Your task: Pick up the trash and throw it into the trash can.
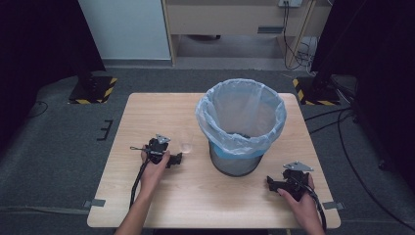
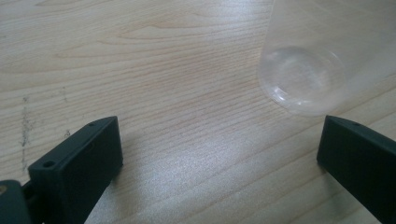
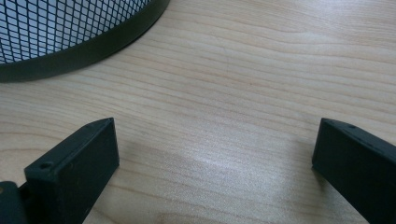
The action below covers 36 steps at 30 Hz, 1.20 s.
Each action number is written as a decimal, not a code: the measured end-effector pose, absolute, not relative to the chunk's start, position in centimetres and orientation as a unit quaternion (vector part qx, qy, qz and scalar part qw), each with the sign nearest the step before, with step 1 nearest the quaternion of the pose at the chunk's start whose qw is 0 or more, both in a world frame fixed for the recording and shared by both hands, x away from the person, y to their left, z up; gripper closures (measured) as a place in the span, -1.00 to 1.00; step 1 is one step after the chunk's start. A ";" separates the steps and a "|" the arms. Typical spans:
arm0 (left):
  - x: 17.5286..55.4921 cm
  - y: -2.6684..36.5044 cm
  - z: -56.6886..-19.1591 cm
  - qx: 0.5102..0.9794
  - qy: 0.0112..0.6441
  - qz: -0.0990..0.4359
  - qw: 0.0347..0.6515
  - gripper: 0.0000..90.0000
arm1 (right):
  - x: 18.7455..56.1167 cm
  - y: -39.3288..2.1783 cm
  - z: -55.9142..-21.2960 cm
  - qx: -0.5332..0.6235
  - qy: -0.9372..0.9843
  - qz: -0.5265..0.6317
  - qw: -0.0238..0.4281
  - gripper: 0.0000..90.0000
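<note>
A clear plastic cup point(image 1: 186, 143) stands upright on the wooden table point(image 1: 147, 117), just left of a black mesh bin point(image 1: 238, 165) lined with a pale blue bag point(image 1: 241, 117). My left gripper point(image 1: 177, 159) rests on the table a little short of the cup, open, with nothing between its jaws. In the left gripper view the cup point(image 2: 308, 70) sits ahead, toward the right jaw. My right gripper point(image 1: 270, 184) lies open near the table's front right, apart from the bin. The bin's base point(image 3: 79, 42) shows at the upper left of the right gripper view.
Dark stands with yellow-black striped bases point(image 1: 93, 88) sit on the floor behind the table at both sides. Cables point(image 1: 342, 122) run across the carpet at the right. A light wooden cabinet point(image 1: 235, 19) stands at the back.
</note>
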<state>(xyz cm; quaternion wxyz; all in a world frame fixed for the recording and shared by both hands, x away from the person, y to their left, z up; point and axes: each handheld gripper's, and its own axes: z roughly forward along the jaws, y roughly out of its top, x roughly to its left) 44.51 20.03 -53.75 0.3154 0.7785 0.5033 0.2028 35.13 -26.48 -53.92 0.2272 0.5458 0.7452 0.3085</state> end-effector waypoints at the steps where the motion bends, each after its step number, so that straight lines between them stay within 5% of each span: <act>1: 44.5 20.1 -53.7 0.780 0.501 0.202 0.316 -1.00 | 35.1 -26.5 -53.9 0.546 0.745 0.308 0.228 -0.99; 36: 43.2 17.7 -52.2 0.794 0.411 0.231 0.384 -0.89 | 35.0 -26.5 -53.9 0.544 0.747 0.309 0.225 -0.99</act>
